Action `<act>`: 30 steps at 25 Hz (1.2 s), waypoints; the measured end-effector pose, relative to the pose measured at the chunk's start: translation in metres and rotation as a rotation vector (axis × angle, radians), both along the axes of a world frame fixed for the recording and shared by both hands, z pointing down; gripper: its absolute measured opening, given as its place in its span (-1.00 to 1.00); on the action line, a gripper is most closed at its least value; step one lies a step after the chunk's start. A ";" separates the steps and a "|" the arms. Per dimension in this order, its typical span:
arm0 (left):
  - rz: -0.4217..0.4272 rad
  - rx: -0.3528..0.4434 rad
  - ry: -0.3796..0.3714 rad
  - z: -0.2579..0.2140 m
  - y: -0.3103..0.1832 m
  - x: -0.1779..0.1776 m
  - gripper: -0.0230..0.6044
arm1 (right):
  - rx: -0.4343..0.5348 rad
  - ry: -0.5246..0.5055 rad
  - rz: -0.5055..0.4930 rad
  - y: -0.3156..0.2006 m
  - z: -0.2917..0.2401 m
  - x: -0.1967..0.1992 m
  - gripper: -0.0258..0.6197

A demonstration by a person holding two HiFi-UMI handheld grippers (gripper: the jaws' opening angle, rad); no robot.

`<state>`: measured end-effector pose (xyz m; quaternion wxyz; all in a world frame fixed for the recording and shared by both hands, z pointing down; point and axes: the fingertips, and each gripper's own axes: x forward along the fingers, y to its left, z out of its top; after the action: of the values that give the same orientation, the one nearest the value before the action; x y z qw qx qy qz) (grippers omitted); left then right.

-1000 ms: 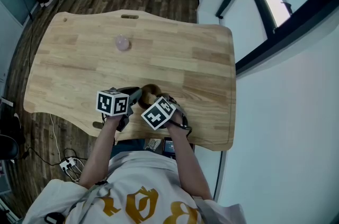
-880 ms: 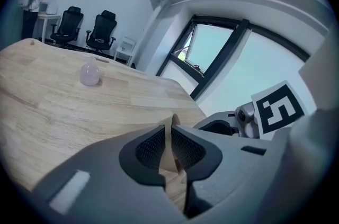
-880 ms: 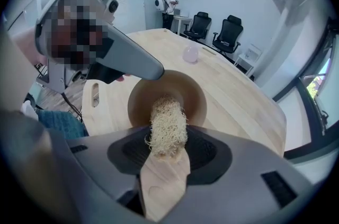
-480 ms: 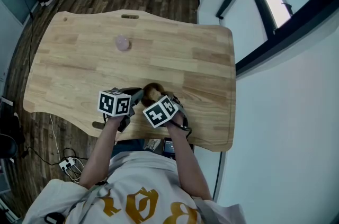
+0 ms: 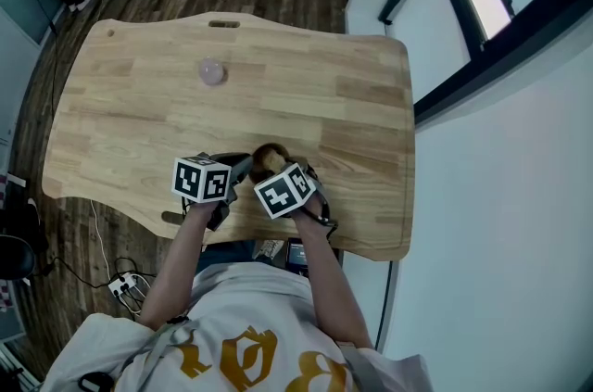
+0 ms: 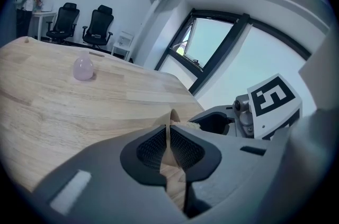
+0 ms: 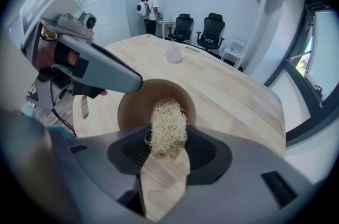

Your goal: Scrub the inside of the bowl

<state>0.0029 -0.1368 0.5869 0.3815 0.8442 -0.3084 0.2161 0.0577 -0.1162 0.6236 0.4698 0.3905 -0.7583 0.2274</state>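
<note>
- The bowl (image 7: pixel 132 106) sits near the front edge of the table (image 5: pixel 278 94) with the scrubber (image 7: pixel 168 125) poking into it, so I'd say we're mid-scrub.
- Right gripper (image 7: pixel 169 150) is clamped on the scrubber, and left gripper (image 6: pixel 169 146) is pinching the bowl's rim.
- Next up, probably: sweep the scrubber round the inner wall while the left one braces.

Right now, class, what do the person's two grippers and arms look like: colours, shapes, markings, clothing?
The left gripper and right gripper are grey plastic with dark mesh-textured pads. Each carries a white cube with black square markers. The person wears a white T-shirt with gold lettering; the forearms are unsleeved.
</note>
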 end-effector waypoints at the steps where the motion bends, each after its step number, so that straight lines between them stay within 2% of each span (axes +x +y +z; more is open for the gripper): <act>1: 0.003 -0.004 -0.001 0.001 0.001 0.001 -0.85 | 0.001 -0.003 0.005 0.000 0.000 0.001 -0.36; 8: 0.014 -0.016 0.004 0.003 0.002 0.002 -0.85 | 0.015 -0.025 -0.011 0.000 -0.002 -0.004 -0.36; 17: -0.006 -0.012 -0.005 0.004 -0.002 -0.005 -0.85 | 0.044 -0.036 -0.223 0.013 -0.001 -0.034 -0.36; 24: -0.006 -0.011 -0.001 0.005 -0.002 -0.006 -0.85 | 0.034 -0.036 -0.235 0.014 0.000 -0.035 -0.36; 30: -0.020 -0.016 -0.005 0.007 -0.003 -0.013 -0.85 | -0.022 -0.031 -0.291 0.025 0.006 -0.039 -0.36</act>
<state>-0.0099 -0.1396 0.5944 0.3896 0.8374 -0.3160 0.2170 0.0187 -0.0917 0.6291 0.4901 0.2678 -0.8116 0.1714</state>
